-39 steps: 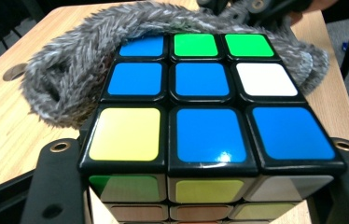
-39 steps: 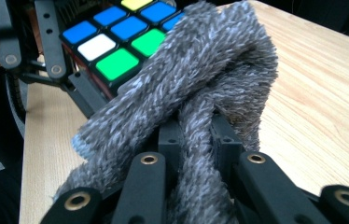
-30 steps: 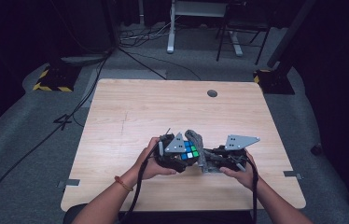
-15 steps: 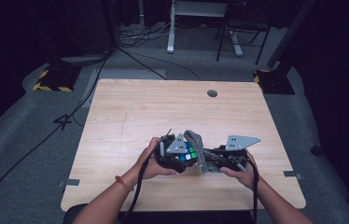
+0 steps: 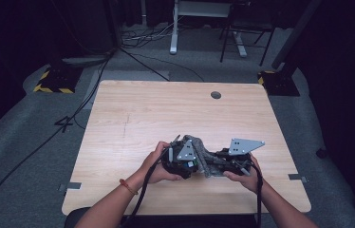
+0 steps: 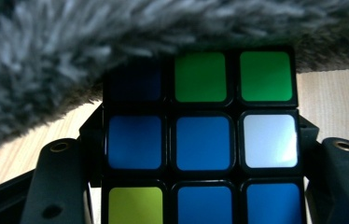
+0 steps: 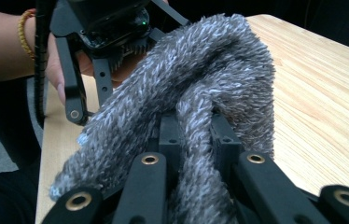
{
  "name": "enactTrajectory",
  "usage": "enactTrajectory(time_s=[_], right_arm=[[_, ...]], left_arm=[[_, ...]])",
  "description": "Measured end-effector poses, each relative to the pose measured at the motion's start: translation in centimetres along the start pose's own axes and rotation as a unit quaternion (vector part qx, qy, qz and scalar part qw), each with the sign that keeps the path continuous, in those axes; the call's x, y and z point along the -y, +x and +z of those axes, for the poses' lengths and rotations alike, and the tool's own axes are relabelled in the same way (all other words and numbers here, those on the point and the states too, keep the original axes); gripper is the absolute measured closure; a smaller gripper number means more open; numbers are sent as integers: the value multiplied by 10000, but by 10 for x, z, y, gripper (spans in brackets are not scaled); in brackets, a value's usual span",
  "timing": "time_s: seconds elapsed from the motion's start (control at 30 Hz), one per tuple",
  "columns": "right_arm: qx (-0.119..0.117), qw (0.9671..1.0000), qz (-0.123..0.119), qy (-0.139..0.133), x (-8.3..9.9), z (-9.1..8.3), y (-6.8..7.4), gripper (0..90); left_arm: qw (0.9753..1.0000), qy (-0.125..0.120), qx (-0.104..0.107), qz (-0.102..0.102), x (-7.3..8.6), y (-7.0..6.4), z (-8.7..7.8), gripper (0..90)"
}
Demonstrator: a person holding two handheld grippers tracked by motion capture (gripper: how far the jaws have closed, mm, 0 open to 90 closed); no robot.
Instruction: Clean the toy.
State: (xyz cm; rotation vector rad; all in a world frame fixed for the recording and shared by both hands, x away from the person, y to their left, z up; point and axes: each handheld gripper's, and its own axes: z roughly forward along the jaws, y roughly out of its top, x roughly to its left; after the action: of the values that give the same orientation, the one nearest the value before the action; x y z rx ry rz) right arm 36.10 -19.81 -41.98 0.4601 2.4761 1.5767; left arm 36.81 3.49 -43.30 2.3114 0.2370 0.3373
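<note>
A scrambled puzzle cube (image 6: pixel 203 140) with blue, green, white and yellow stickers sits between the jaws of my left gripper (image 5: pixel 188 163), which is shut on it, near the table's front edge. A grey fuzzy cloth (image 7: pixel 196 88) is pinched in my right gripper (image 7: pixel 195 135), with the jaws shut on a fold of it. The cloth (image 6: pixel 93 51) drapes over the cube's top and covers its upper left corner. In the high view the cloth (image 5: pixel 201 151) lies between the two grippers, the right gripper (image 5: pixel 216 165) pressed close against the left one. The left gripper (image 7: pixel 102 28) sits just behind the cloth.
The pale wooden table (image 5: pixel 166 114) has a round cable hole (image 5: pixel 216 95) at the back right. A person's hands and forearms come in from the front edge. Cables, a chair base and yellow-black striped blocks lie on the floor beyond the table.
The cloth has slid further over the cube, so fewer coloured stickers show from above. Both hands stay in the same spot near the front edge.
</note>
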Motion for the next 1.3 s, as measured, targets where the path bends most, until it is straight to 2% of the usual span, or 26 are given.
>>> enactTrajectory(time_s=[0.13, 0.17, 0.23, 0.27, 0.3, 0.47, 0.57, 0.67, 0.73, 0.8, 0.9, 0.93, 1.0, 1.07, 1.13, 1.2, 1.3], right_arm=[[125, 9999, 21, 68, 0, 0, -2, 788], [138, 9998, 40, 98, 1, 0, -3, 788], [164, 9998, 51, 142, 1, 0, -4, 788], [249, 9993, 75, 282, 4, 2, -7, 788], [236, 9992, 108, 294, 5, 2, -8, 788], [282, 9984, 152, 457, 8, 5, -12, 788], [266, 9981, 166, 536, 10, 6, -13, 787], [186, 9987, 153, 447, 7, 5, -11, 788], [118, 9993, 129, 331, 5, 2, -8, 788], [170, 9995, 83, 250, 2, -2, -7, 788], [62, 10000, 2, 55, -6, -8, -2, 788], [69, 9999, -104, 70, -9, -8, 3, 788], [227, 9991, -306, 173, -11, -6, 11, 787], [212, 9993, -288, 100, -11, -8, 10, 787], [233, 9994, -237, 46, -12, -8, 9, 787], [390, 9985, -365, 149, -12, -7, 10, 787], [518, 9975, -321, 356, -8, -4, 5, 787]], left_arm=[[10000, -60, -35, 10, -1, 0, -2, 335], [9999, -156, -8, 16, -1, 1, -5, 335], [9998, -197, -54, 27, -1, 0, -7, 335], [9995, -299, -45, 24, -2, 2, -12, 335], [9995, -299, -45, 24, -2, 2, -12, 335], [9977, -676, -84, -32, -1, 5, -27, 335], [9961, -880, -32, -50, 0, 5, -31, 336], [9967, -812, -38, 29, 0, 4, -31, 335], [9965, -839, 22, 2, 1, 5, -31, 335], [9977, -662, -81, 96, 0, 4, -28, 335], [9989, -401, -113, 219, -1, -2, -18, 335], [9990, -366, -85, 236, -3, -5, -14, 335], [9993, -286, -100, 233, -4, -7, -9, 334], [9994, -276, -22, 190, -5, -7, -7, 334], [9993, -265, -74, 250, -6, -9, -6, 334], [9992, -336, -47, 198, -6, -8, -8, 335], [9988, -434, -83, 186, -5, -6, -14, 335]])
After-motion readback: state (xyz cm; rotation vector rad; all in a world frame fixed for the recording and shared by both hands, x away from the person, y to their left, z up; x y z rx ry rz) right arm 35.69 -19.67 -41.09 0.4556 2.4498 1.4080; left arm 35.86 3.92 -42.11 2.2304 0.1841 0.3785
